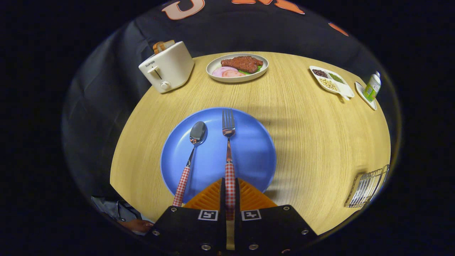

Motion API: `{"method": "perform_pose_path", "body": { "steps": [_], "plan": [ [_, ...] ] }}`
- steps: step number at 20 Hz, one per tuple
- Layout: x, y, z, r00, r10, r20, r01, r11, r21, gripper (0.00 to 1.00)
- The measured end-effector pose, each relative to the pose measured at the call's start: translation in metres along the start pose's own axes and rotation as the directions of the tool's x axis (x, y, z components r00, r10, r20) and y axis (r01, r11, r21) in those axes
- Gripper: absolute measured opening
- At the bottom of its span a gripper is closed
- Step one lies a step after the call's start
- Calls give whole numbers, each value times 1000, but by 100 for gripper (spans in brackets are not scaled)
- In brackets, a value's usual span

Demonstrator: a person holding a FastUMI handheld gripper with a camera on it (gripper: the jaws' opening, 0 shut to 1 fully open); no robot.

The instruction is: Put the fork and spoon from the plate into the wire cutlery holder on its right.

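- On the round blue plate [249,149], the steel fork with a red-and-white checked handle [229,156] lies beside the matching steel spoon [192,153].
- Both orange ribbed fingers [209,199] of the handheld gripper [230,193] are clenched on the fork's handle, whose rear end they hide.
- At the pale wooden table's [312,142] right edge, the wire cutlery holder [366,186] is cut off.
- "SUPOR" reads on the cream toaster [167,67].
- The small green bottle's [372,87] label is unreadable.

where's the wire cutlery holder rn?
In the gripper view, the wire cutlery holder sits on the wooden table, right of the blue plate, well clear of the gripper.
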State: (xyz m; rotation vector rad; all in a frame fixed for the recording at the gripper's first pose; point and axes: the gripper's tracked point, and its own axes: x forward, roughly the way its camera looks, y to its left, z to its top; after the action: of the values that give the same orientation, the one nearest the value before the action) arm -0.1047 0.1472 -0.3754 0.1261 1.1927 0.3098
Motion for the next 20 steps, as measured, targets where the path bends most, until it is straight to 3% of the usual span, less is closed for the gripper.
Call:
{"method": "perform_pose_path", "body": {
  "steps": [4,9,14,20],
  "plan": [
    [-38,-26,9,999,-34,37,33,999,26,9],
    [-97,-94,-3,989,-141,40,134,982,134,10],
    [-149,-165,-46,966,-258,-18,256,941,221,9],
    [-177,-202,-90,952,-295,-85,307,912,273,9]
  ]
}}
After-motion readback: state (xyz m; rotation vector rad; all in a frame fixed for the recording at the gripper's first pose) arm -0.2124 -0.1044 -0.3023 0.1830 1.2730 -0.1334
